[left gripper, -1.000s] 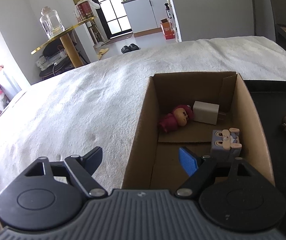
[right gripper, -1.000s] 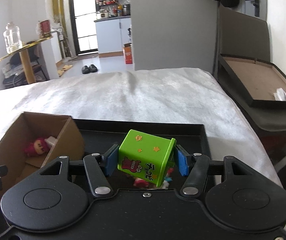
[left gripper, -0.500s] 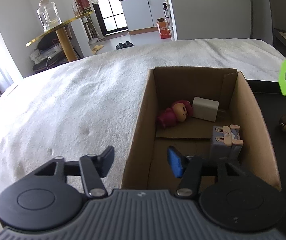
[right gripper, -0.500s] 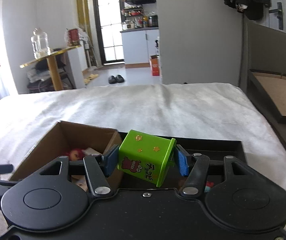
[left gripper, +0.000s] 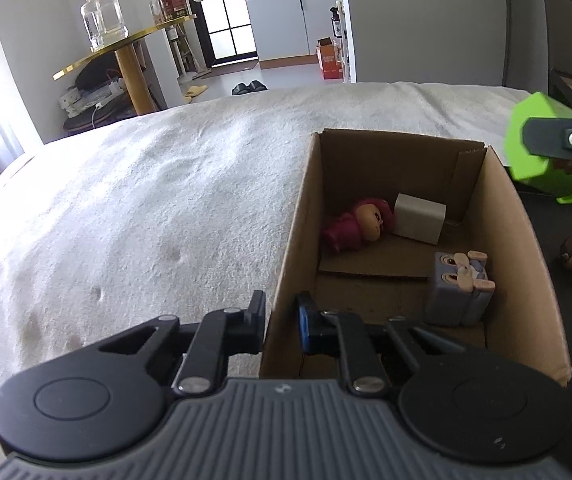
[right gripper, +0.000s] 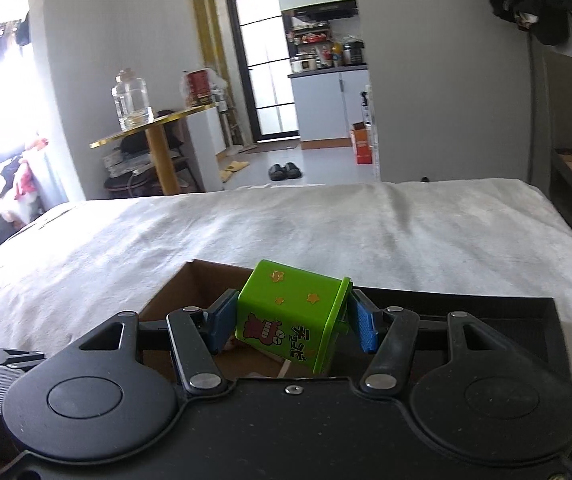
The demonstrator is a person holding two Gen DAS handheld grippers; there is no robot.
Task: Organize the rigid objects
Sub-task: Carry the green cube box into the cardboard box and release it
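Green toy box (right gripper: 292, 324) is clamped in the right gripper (right gripper: 290, 326), centre frame, for depositing. Left gripper (left gripper: 281, 320) pinches the cardboard box (left gripper: 290, 248) wall, lower centre, evidently steadying it.

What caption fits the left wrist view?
Left gripper clamps the cardboard box wall while the green cube arrives from the right.

A lived-in studio apartment: a bed under a white fleece blanket (left gripper: 165, 208) fills the foreground, while a kitchenette with white cabinets (right gripper: 330, 104) and crowded countertop appliances sits beyond. A round gold-topped side table (left gripper: 125, 46) holds a clear glass jar (left gripper: 103, 16). Black slippers (right gripper: 283, 171) rest on the floor by a black-framed glass door (right gripper: 263, 68).
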